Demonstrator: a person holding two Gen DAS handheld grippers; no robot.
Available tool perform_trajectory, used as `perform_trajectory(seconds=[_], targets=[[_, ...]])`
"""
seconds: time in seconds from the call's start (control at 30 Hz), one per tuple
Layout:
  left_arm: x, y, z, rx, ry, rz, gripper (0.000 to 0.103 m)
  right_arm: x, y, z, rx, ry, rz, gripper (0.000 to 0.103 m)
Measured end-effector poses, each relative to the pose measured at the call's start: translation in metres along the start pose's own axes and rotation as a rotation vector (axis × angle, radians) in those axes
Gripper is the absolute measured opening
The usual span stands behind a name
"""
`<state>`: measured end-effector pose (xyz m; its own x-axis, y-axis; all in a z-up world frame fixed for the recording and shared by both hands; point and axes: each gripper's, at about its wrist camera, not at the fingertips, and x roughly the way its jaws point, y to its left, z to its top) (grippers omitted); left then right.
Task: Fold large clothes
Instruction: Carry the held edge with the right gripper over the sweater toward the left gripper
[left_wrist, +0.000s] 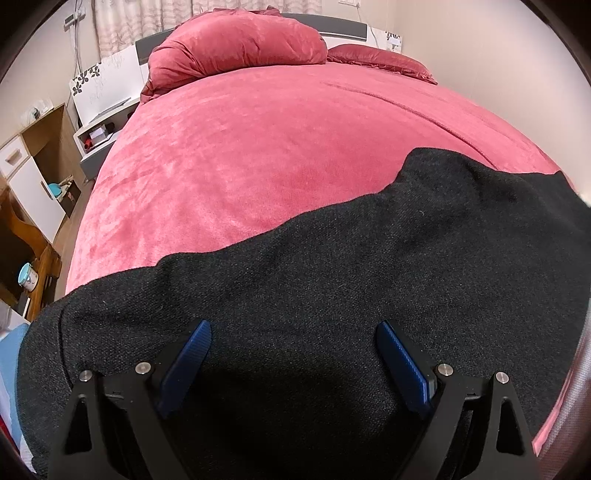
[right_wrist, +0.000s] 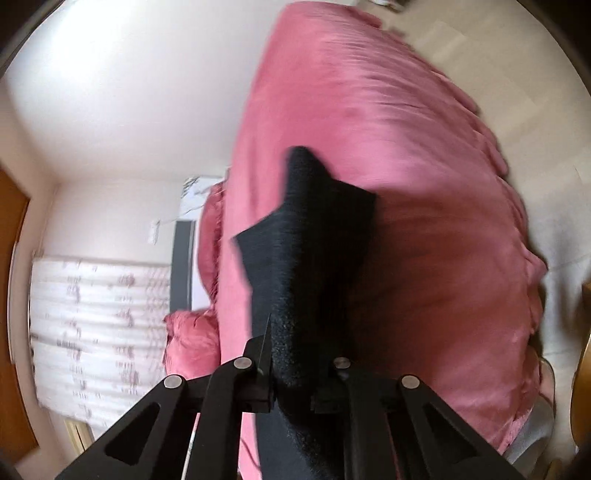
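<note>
Black knit garment on a pink bed, one gripper pinching it, the other spread above it.

Nearest, the left gripper (left_wrist: 293, 332) hovers with its blue fingers (left_wrist: 188, 363) spread wide over the black garment (left_wrist: 332, 266), which lies across the near edge of the pink bedspread (left_wrist: 258, 147). The right gripper (right_wrist: 295, 354) pinches a fold of that garment (right_wrist: 314, 240), lifted off the bedspread (right_wrist: 443, 221). Beyond, a bunched pink duvet (left_wrist: 236, 44) sits by the headboard (left_wrist: 343, 26).
</note>
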<state>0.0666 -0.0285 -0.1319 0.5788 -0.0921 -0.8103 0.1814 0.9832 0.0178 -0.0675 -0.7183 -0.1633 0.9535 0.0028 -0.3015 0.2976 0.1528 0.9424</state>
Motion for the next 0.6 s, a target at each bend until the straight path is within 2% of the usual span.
perform_trajectory(seconds=[0.13,0.27,0.37,0.47,0.53,0.57,0.6], targets=[[-0.002,0.000,-0.004,-0.001,-0.012,-0.005,0.092,0.007,0.068,-0.026,-0.207,0.051,-0.009,0.011],[-0.005,0.002,-0.007,-0.002,-0.021,-0.012,0.092,0.025,0.133,-0.076,-0.433,0.144,-0.009,0.011],[-0.008,0.003,-0.009,-0.003,-0.024,-0.016,0.092,0.042,0.174,-0.137,-0.674,0.238,-0.036,0.011],[-0.010,0.005,-0.010,-0.004,-0.030,-0.023,0.092,0.053,0.200,-0.232,-1.021,0.368,-0.051,0.011],[-0.011,0.006,-0.011,-0.003,-0.032,-0.025,0.092,0.056,0.201,-0.289,-1.220,0.453,-0.062,0.011],[-0.012,0.006,-0.012,-0.003,-0.034,-0.026,0.092,0.058,0.195,-0.330,-1.347,0.524,-0.057,0.011],[-0.013,0.007,-0.013,-0.001,-0.035,-0.028,0.092,0.059,0.188,-0.354,-1.424,0.575,-0.058,0.011]])
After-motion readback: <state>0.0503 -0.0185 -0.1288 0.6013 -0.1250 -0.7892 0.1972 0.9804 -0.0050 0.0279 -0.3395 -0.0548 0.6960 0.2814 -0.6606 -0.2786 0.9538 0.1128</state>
